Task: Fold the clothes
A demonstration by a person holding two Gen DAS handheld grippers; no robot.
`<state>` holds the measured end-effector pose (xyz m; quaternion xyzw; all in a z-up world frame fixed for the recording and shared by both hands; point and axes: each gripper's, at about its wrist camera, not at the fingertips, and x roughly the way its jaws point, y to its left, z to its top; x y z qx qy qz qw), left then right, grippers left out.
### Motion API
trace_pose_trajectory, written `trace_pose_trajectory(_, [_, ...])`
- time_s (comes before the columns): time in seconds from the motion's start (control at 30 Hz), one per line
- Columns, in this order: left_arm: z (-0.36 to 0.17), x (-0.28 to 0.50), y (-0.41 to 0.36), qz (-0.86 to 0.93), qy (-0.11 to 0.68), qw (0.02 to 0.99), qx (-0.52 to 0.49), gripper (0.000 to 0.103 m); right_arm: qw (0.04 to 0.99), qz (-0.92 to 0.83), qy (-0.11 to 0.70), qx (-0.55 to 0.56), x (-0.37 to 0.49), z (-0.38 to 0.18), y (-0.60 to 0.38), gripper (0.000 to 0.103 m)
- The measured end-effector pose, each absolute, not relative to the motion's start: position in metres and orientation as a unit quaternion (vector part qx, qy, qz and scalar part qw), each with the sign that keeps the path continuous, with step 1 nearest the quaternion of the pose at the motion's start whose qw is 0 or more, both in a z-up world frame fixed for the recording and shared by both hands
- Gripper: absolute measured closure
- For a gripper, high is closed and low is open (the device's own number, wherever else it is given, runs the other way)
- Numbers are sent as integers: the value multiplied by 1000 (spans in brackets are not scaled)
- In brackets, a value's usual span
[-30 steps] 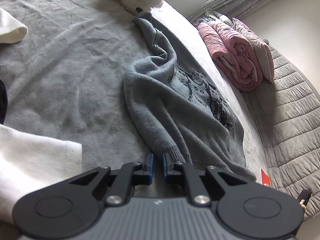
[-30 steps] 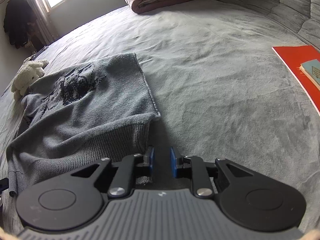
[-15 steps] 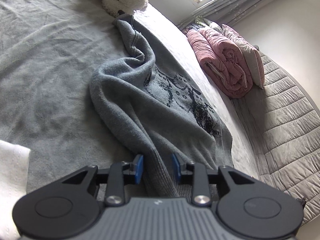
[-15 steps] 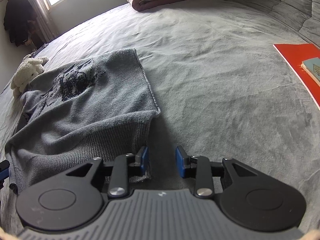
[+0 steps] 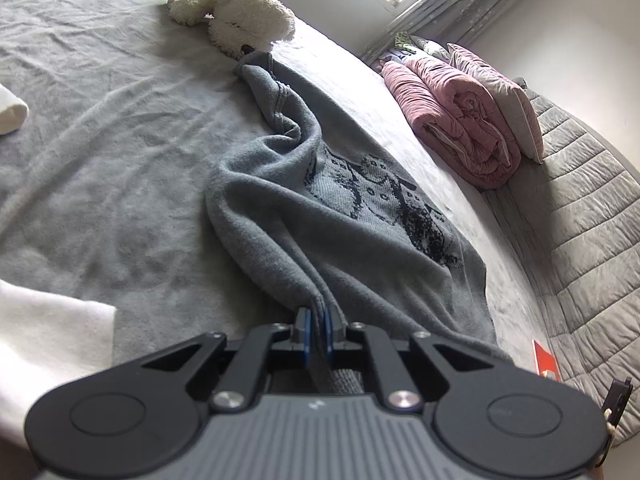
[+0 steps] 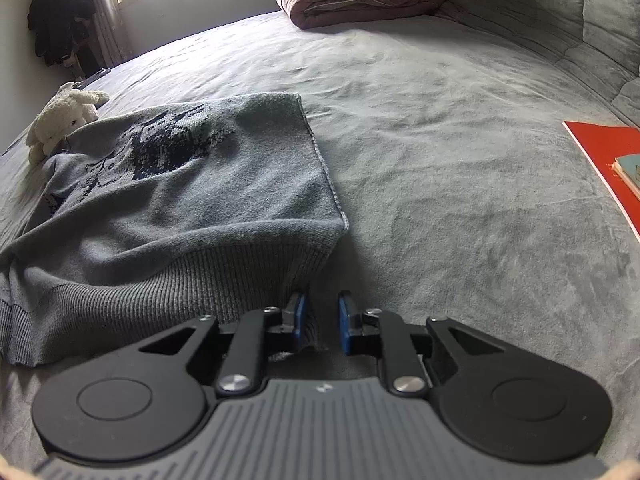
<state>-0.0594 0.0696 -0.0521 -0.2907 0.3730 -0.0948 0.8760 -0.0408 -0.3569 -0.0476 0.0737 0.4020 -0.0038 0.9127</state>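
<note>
A grey knit sweater (image 5: 320, 216) with a dark pattern lies lengthwise on the grey bed cover (image 5: 100, 160). My left gripper (image 5: 316, 320) is shut on its ribbed hem, and the cloth runs taut and bunched away from the pads. In the right wrist view the sweater (image 6: 192, 200) lies flat with its ribbed hem nearest me. My right gripper (image 6: 322, 320) straddles the hem's right corner. Its jaws are closing, with the cloth against the left pad and a gap still showing on the right.
A cream plush toy (image 5: 236, 12) lies at the sweater's far end. A rolled pink quilt (image 5: 452, 120) and a pillow lean on the padded headboard (image 5: 580, 220). A white garment (image 5: 40, 340) lies at the near left. A red book (image 6: 604, 152) lies on the right.
My left jaws opened around the hem, then closed on it, pulling the cloth taut and slightly up. My right jaws widened around the hem corner and have since narrowed.
</note>
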Motion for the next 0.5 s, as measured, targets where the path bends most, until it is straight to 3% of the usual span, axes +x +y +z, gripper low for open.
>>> trace_pose_trajectory(0.07, [-46, -68, 76, -85, 374, 882, -275, 97, 913, 3, 402, 65, -40, -47, -352, 100])
trace_pose_trajectory(0.13, [-41, -74, 81, -74, 381, 887, -249, 97, 915, -4, 400, 56, -41, -44, -349, 103])
trace_pose_trajectory(0.27, [-36, -81, 84, -62, 396, 896, -190, 97, 913, -30, 406, 27, -44, -37, -344, 103])
trace_pose_trajectory(0.43, [-39, -81, 94, -84, 419, 882, -199, 95, 909, -34, 414, 30, -46, -37, -350, 103])
trace_pose_trajectory(0.5, [-37, -81, 97, -90, 419, 881, -199, 86, 910, -27, 409, 53, -45, -37, -355, 96])
